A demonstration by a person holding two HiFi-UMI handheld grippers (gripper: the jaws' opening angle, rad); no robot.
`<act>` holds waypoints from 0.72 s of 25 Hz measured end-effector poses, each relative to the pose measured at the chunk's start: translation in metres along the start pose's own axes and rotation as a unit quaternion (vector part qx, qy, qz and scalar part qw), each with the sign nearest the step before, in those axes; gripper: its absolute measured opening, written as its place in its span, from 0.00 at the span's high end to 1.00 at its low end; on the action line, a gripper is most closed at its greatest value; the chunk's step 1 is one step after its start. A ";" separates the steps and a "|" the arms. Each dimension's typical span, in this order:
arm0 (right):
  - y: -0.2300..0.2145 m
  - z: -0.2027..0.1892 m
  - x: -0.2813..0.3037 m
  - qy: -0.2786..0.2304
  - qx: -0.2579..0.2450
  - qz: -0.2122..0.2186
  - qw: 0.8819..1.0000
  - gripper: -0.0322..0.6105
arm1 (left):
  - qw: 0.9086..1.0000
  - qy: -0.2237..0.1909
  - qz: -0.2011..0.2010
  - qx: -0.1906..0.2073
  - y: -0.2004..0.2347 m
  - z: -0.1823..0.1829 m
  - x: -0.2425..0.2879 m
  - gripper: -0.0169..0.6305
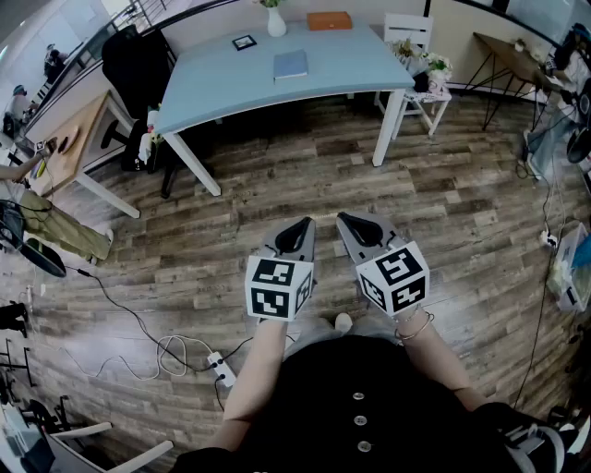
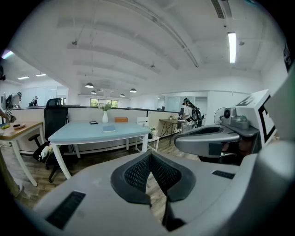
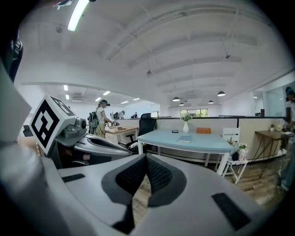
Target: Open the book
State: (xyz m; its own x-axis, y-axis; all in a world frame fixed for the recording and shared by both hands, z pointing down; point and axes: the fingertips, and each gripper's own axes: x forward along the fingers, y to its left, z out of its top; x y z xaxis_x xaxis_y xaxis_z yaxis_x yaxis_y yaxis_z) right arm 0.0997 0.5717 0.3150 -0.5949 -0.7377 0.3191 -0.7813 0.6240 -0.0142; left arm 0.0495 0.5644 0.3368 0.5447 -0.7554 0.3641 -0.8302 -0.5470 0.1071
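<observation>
A light blue closed book (image 1: pixel 291 65) lies flat on the pale blue table (image 1: pixel 222 88) far ahead of me; it also shows as a small blue book (image 2: pixel 109 129) in the left gripper view and a small blue book (image 3: pixel 185 138) in the right gripper view. My left gripper (image 1: pixel 297 225) and right gripper (image 1: pixel 353 221) hang side by side over the wooden floor, well short of the table. Both have their jaws closed tip to tip with nothing between them. The left gripper (image 2: pixel 149 154) and right gripper (image 3: pixel 146 157) point toward the table.
On the table stand a white vase (image 1: pixel 276 20), an orange box (image 1: pixel 330 20) and a small dark frame (image 1: pixel 244 42). A black office chair (image 1: pixel 138 65) sits at the table's left end, a white stool with plants (image 1: pixel 420 57) at its right. Cables and a power strip (image 1: pixel 222 369) lie on the floor.
</observation>
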 end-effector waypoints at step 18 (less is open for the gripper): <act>-0.007 0.004 -0.003 -0.030 0.018 0.032 0.999 0.95 | 0.999 -0.040 -0.009 -0.003 -0.008 0.009 0.008 0.95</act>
State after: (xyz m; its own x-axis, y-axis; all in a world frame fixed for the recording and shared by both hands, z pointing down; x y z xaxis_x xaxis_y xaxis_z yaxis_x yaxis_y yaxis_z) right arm 0.1064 0.5686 0.3108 -0.6536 -0.7109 0.2597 -0.7466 0.6618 -0.0674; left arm 0.0615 0.5594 0.3310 0.5664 -0.7726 0.2866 -0.8212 -0.5584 0.1177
